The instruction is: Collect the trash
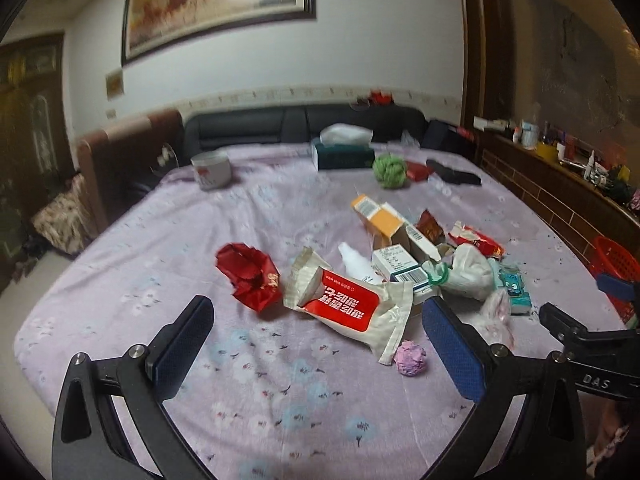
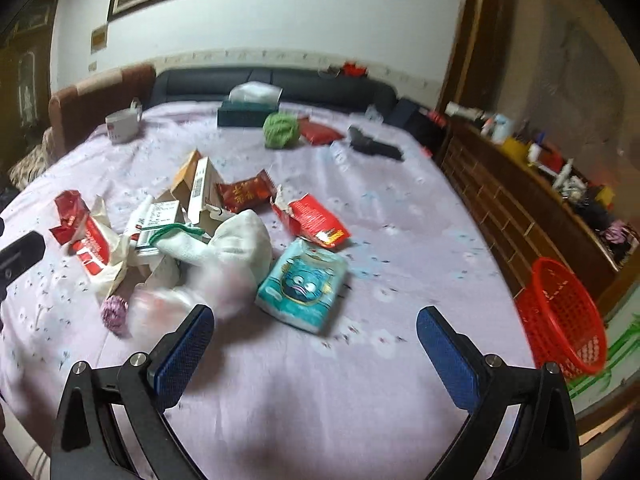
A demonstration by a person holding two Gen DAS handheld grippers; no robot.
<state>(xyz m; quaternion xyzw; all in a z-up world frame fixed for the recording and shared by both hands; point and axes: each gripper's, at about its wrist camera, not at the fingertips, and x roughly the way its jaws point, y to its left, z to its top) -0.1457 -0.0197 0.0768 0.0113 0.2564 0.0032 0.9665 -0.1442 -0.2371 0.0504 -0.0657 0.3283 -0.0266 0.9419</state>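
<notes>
Both grippers, left gripper [image 1: 316, 336] and right gripper [image 2: 316, 340], hover wide open and empty; crumpled red-and-white wrapper [image 1: 344, 304] sits at twelve o'clock; red mesh plastic basket [image 2: 564, 320] waits at three o'clock, likely for trash.

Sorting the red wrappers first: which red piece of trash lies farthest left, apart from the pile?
The crumpled red foil wrapper, alone on the lilac sheet; the other red wrappers lie among the boxes.
</notes>
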